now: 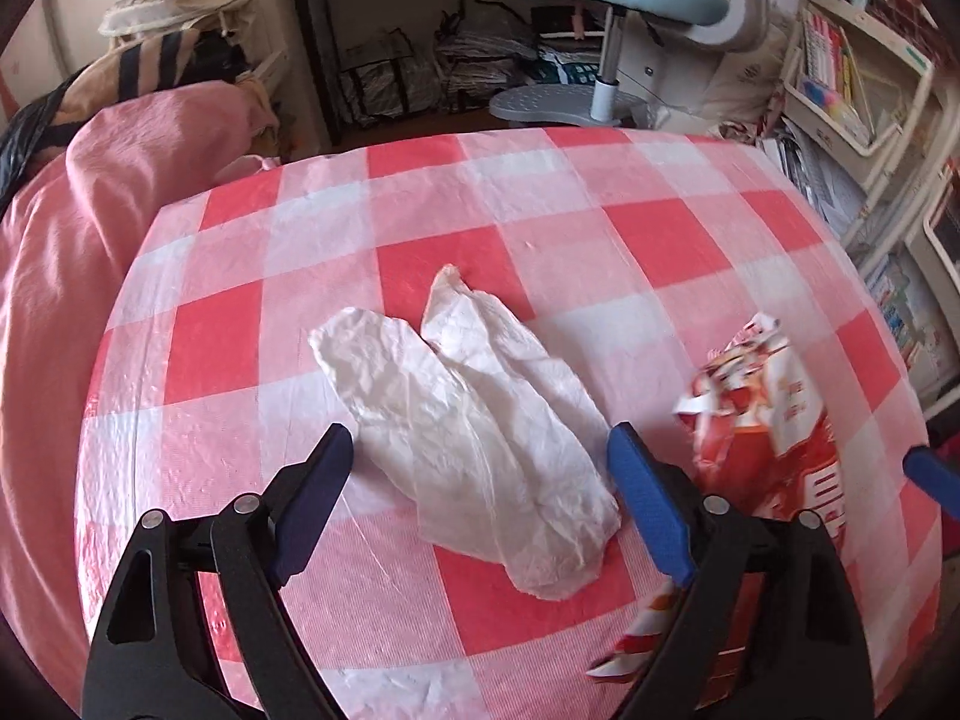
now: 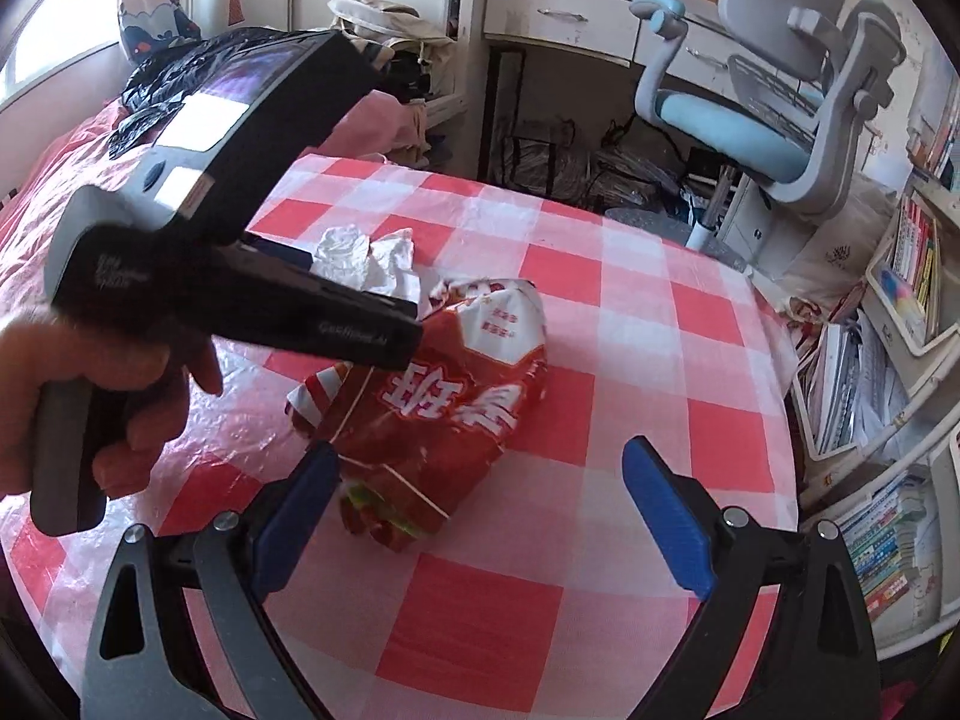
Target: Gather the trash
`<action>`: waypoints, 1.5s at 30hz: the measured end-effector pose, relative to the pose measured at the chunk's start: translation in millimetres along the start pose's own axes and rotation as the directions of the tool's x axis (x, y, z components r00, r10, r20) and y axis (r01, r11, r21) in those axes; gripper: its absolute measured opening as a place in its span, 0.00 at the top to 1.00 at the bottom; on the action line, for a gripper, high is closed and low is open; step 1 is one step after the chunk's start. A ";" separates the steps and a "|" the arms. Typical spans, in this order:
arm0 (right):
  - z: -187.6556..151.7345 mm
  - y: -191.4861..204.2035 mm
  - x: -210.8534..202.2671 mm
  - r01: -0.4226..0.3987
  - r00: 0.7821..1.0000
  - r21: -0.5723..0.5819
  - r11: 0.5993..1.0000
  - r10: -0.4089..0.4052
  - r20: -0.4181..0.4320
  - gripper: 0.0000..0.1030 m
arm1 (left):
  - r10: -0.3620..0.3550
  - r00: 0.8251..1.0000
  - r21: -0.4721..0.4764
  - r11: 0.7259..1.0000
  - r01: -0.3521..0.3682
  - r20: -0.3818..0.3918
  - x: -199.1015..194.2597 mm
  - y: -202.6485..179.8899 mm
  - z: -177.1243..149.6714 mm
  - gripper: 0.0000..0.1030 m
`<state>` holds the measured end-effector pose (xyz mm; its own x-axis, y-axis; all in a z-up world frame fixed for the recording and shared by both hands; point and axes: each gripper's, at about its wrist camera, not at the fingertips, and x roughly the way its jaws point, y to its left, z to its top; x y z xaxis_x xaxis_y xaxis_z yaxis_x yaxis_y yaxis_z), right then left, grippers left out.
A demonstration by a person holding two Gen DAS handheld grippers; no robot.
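A crumpled white tissue [image 1: 480, 420] lies on the red-and-white checked tablecloth [image 1: 540, 204], between the fingers of my open left gripper [image 1: 480, 504], which hovers just over its near end. A red-and-white snack bag [image 1: 774, 420] lies to its right. In the right wrist view the same bag [image 2: 432, 396] lies ahead of my open right gripper [image 2: 486, 516], its near end between the fingertips. The tissue [image 2: 366, 258] shows behind the bag, partly hidden by the left gripper's black body [image 2: 240, 288] and the hand holding it.
A pink blanket [image 1: 72, 276] and a black plastic bag [image 2: 180, 78] lie left of the table. A blue-seated desk chair [image 2: 768, 114] and a desk stand beyond the far edge. Bookshelves [image 2: 900, 312] line the right side.
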<state>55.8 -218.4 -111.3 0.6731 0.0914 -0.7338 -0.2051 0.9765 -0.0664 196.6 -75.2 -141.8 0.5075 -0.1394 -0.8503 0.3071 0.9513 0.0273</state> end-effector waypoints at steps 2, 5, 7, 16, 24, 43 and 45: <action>-2.7 -7.4 -1.2 -0.023 1.000 0.043 0.999 0.024 -0.014 0.11 | -0.026 1.000 0.025 0.999 0.026 -0.010 -4.8 -7.1 -6.6 0.20; -7.2 -13.0 -6.4 -0.034 0.999 0.077 0.996 0.036 -0.022 0.11 | -0.064 0.998 0.068 0.995 0.066 -0.026 -14.1 -17.2 -17.6 0.23; -9.4 -15.7 -8.9 -0.040 0.999 0.094 0.995 0.042 -0.022 0.11 | -0.090 0.995 0.080 0.993 0.092 -0.038 -22.1 -20.3 -23.6 0.28; -6.8 -23.1 -1.2 -0.073 0.997 0.146 0.987 0.074 -0.004 0.11 | -0.083 0.996 -0.142 0.987 0.081 -0.012 -25.9 17.6 -7.0 0.23; -3.5 -21.4 11.5 -0.093 0.995 0.135 0.987 0.095 -0.013 0.12 | 0.054 0.998 -0.184 0.981 -0.061 -0.045 -2.6 11.6 7.1 0.19; -14.4 -32.6 5.2 -0.203 0.972 0.150 0.968 0.218 -0.087 0.82 | -0.086 0.996 -0.109 0.991 0.083 -0.026 -24.4 -2.2 -22.5 0.92; -18.7 -33.4 0.0 -0.211 0.969 0.141 0.967 0.226 -0.099 0.82 | -0.099 0.994 -0.102 0.990 0.094 -0.037 -33.1 -3.5 -35.8 0.92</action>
<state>49.4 -254.6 -121.8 0.5354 0.2896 -0.7934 -0.2401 0.9528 0.1858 150.0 -64.1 -132.5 0.4444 -0.2223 -0.8678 0.2703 0.9569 -0.1067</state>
